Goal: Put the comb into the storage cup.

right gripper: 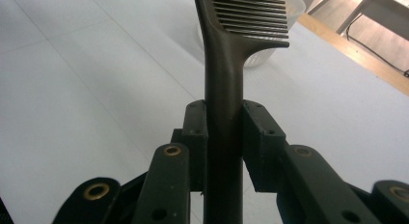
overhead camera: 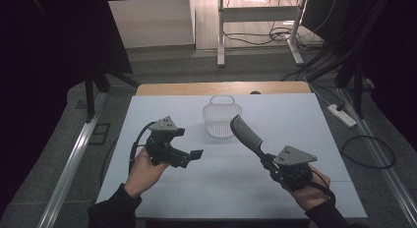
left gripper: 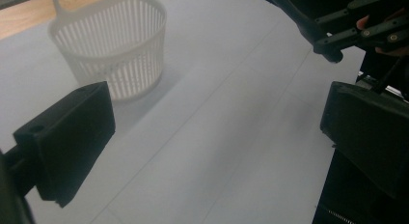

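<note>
A dark comb (overhead camera: 247,133) is held up off the table by its handle, with my right gripper (overhead camera: 269,162) shut on it; its toothed end points toward the basket. In the right gripper view the comb's handle (right gripper: 223,103) stands clamped between both jaws. A white slatted basket (overhead camera: 222,117) with a loop handle stands upright at the table's back middle, also seen as the basket (left gripper: 112,45) in the left gripper view. My left gripper (overhead camera: 193,156) hovers at the left, open, with nothing between its wide-apart fingers (left gripper: 67,142).
The white table top (overhead camera: 226,184) has a wooden strip (overhead camera: 221,88) along its far edge. A power strip (overhead camera: 341,115) and cables lie on the floor to the right. A metal desk frame (overhead camera: 255,26) stands beyond the table.
</note>
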### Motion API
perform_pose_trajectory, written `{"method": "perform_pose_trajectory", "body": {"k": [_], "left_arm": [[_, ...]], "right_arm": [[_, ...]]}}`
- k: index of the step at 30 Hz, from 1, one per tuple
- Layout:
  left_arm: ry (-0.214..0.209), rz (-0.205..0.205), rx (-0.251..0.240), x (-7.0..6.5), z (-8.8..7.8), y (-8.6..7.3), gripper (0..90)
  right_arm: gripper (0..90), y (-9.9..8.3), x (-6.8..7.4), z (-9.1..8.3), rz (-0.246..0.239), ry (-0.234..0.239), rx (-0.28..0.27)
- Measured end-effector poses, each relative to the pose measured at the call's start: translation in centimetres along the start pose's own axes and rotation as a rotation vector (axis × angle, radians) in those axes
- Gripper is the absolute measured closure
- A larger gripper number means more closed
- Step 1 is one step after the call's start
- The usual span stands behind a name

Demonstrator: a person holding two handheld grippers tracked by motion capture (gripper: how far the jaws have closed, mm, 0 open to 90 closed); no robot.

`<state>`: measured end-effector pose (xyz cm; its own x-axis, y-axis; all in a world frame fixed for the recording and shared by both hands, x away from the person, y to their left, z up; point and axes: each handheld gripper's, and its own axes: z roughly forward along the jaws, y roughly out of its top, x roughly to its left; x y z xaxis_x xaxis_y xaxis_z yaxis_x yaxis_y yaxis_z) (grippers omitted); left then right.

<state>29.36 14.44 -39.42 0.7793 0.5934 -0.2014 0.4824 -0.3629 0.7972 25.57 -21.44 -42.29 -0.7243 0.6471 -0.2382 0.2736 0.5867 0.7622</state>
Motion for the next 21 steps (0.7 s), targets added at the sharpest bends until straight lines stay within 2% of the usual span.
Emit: {"method": "perform_pose_trajectory", "body": {"k": [11, 16, 21], "left_arm": [[-0.028, 0.019, -0.012, -0.7, 1.6, 2.3, 0.0], [-0.029, 0.019, -0.020, -1.3, 2.1, 2.7, 0.0], [-0.038, 0.001, -0.030, -1.5, 2.5, 2.6, 0.0]], "right_arm": [[72.7, 0.8, 0.8, 0.3, -0.020, -0.006, -0.042], [72.7, 1.1, 1.2, 0.6, -0.026, -0.003, -0.052], [72.7, 1.3, 1.7, 0.9, -0.027, -0.001, -0.063]]}}
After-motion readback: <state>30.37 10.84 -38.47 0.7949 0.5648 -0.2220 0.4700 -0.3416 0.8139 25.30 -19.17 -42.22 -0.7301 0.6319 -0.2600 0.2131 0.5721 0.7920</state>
